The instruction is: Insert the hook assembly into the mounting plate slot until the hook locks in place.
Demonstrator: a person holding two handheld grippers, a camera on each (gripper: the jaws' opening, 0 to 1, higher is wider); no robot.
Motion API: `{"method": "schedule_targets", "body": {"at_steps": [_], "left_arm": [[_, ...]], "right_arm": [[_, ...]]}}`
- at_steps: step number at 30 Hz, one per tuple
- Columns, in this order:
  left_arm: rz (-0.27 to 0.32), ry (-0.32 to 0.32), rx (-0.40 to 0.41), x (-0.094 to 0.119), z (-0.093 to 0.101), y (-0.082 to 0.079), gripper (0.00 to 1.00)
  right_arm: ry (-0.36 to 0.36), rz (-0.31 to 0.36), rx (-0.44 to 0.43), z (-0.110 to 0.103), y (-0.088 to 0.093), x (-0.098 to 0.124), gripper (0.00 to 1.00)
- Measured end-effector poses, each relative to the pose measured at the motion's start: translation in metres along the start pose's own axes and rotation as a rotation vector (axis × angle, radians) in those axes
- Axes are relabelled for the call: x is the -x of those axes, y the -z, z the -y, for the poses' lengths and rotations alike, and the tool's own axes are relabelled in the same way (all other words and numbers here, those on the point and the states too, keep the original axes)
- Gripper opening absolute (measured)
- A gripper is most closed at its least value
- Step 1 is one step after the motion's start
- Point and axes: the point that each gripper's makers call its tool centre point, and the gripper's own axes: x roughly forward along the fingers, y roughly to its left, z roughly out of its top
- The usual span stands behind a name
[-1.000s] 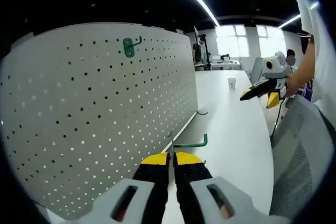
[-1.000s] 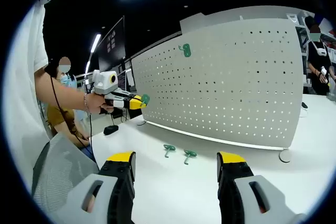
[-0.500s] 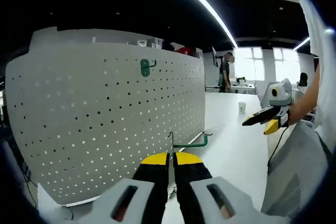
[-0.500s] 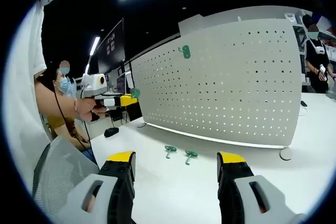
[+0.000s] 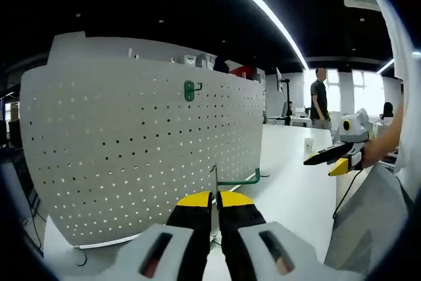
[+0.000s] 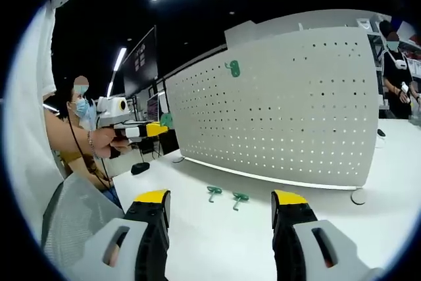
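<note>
Carrying a green wire hook toward the pegboard.
Large white perforated metal pegboard (image 5: 138, 162) stands upright on the white worktop (image 6: 217, 228), one green hook (image 5: 191, 89) already mounted high. Left gripper (image 5: 214, 197), jaws pinched on a green wire hook assembly (image 5: 238, 179), long axis sideways, board ahead-left. Right gripper (image 6: 219, 197) wide, empty, well back. Two spare green hooks (image 6: 225, 195) lie on the worktop.

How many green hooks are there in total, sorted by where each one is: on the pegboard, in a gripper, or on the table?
On the pegboard: 1, a mounted hook
In the left gripper: 1, a held hook
On the table: 2, one loose hook beside another hook
Total: 4
</note>
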Motion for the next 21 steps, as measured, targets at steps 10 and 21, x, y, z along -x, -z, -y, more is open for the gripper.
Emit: {"method": "schedule_targets", "body": {"at_steps": [10,21], "left_arm": [[-0.007,0.000,-0.001,-0.002,0.004,0.002,0.03],[-0.001,0.005,0.005,-0.007,0.011,-0.001,0.03]], "right_arm": [[-0.038,0.106,-0.001,-0.012,-0.028,-0.002,0.58],[-0.108,0.132,0.000,-0.033,-0.040,-0.034,0.58]]}}
